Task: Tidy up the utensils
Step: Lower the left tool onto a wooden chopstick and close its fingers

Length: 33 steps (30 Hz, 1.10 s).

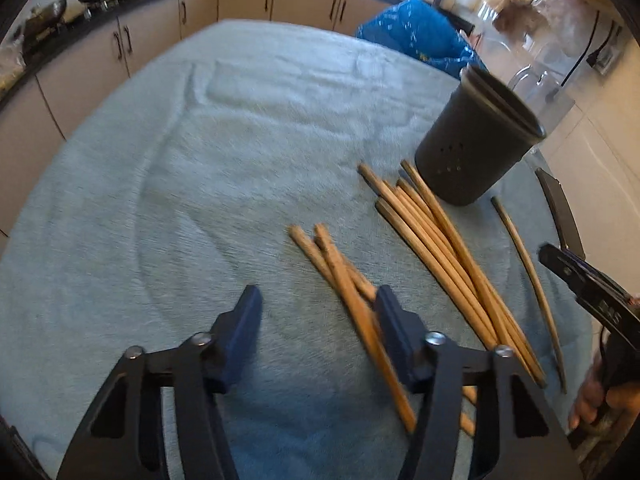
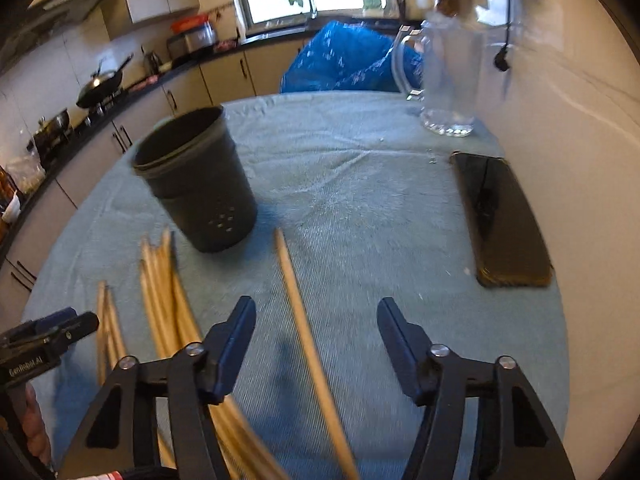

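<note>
Wooden chopsticks lie on a light blue-green towel. In the left wrist view a small bunch (image 1: 352, 300) lies by the right finger of my open left gripper (image 1: 316, 304), a larger bunch (image 1: 444, 252) lies further right, and a single chopstick (image 1: 528, 280) lies at the far right. A dark grey holder cup (image 1: 476, 136) stands upright beyond them. In the right wrist view my open right gripper (image 2: 316, 316) hovers over the single chopstick (image 2: 304, 332), which runs between its fingers. The cup (image 2: 200, 184) stands ahead on the left, the larger bunch (image 2: 168, 300) lies left.
A black phone (image 2: 500, 216) lies on the towel at the right, near the wall. A clear glass jug (image 2: 444, 80) stands at the far right. A blue bag (image 2: 348, 60) sits behind the table. Kitchen counters with pans run along the left.
</note>
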Each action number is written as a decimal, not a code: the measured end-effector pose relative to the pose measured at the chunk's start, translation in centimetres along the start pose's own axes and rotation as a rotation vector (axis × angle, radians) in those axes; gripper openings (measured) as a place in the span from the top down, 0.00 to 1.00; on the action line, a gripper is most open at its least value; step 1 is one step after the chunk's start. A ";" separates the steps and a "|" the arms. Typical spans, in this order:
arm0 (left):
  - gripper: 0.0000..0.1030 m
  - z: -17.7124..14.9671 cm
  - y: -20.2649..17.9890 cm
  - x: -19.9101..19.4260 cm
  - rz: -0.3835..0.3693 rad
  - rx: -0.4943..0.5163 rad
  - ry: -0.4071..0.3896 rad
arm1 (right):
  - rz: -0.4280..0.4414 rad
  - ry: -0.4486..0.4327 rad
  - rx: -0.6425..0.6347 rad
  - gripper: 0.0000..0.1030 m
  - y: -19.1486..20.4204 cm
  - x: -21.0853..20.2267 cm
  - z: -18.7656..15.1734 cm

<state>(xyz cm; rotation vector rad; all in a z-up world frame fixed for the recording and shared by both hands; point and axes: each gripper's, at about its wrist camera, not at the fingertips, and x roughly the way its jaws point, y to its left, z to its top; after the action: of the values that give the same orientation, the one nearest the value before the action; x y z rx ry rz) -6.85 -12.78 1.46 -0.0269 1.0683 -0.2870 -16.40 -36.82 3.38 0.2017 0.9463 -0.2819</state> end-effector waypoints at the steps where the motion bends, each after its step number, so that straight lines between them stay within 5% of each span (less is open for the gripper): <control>1: 0.53 0.1 -0.3 0.0 0.012 0.013 -0.011 | -0.001 0.008 -0.004 0.38 0.1 0.5 0.2; 2: 0.71 0.2 -0.7 0.3 0.005 0.027 -0.001 | -0.007 0.017 -0.016 0.38 0.3 1.2 0.6; 5: 0.87 0.3 -1.0 0.3 -0.009 0.039 -0.006 | -0.023 0.041 -0.047 0.42 1.0 2.7 1.3; 13: 0.87 -0.8 1.8 -0.6 -0.080 -0.010 -0.002 | -0.068 0.065 -0.106 0.71 2.4 4.0 1.6; 20: 0.86 -1.6 4.3 -1.1 -0.145 -0.035 -0.001 | -0.062 0.063 -0.091 0.71 1.5 3.2 0.8; 33: 0.87 -0.6 3.9 -0.7 -0.120 0.001 0.025 | -0.073 0.133 -0.111 0.70 2.0 4.6 2.8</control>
<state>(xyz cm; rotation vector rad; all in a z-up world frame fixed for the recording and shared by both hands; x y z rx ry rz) -6.81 -8.77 1.11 -0.0870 1.0936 -0.3971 -11.05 -36.44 1.34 0.0850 1.0995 -0.2845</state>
